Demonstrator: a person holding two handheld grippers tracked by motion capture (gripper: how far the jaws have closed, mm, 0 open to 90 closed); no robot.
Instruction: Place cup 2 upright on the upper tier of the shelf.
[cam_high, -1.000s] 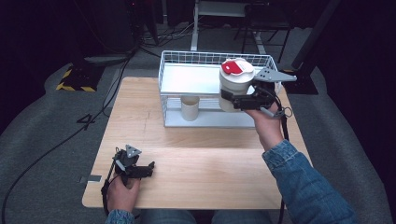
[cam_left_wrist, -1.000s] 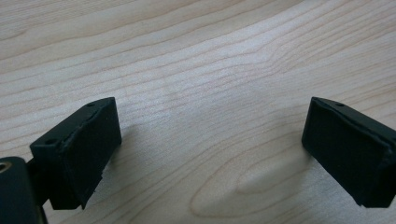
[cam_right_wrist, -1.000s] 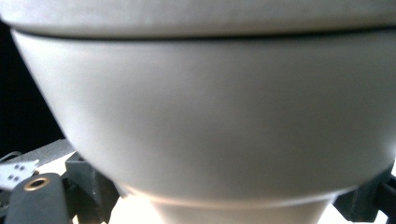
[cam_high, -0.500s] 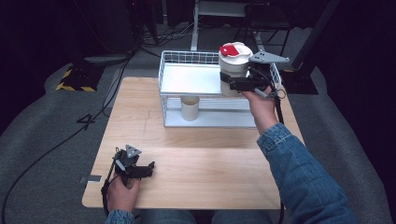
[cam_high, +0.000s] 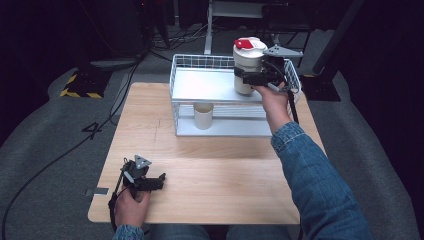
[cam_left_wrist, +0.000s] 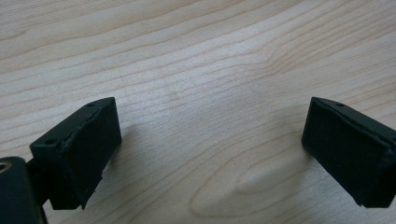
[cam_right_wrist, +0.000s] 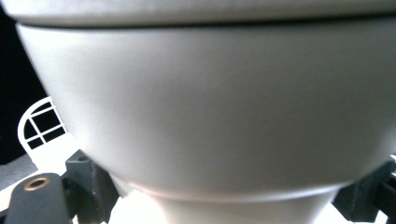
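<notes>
At the lower left of the high view, the left claw (cam_high: 161, 178) rests on the wooden bench (cam_high: 225, 170) with its jaws apart and nothing between them; the left gripper view has bare wood grain between the two black jaws.

Toward the middle, a white wire rack (cam_high: 200, 85) stands at the far edge of the bench. A small paper cup (cam_high: 203, 116) sits upright on its lower level, under the flat top shelf.

At the upper right, the right claw (cam_high: 240, 76) is clamped on a pale container (cam_high: 247, 62) with a red-and-white lid (cam_high: 245, 44). The container is upright at the right end of the top shelf; whether its base touches the shelf I cannot tell. In the right gripper view the container's wall (cam_right_wrist: 210, 107) bulges wide between the jaws.

By my reading, the carrying is nearly done: the container has reached the rack. What is left is to set it down firmly, release the grip and draw the hand away.
</notes>
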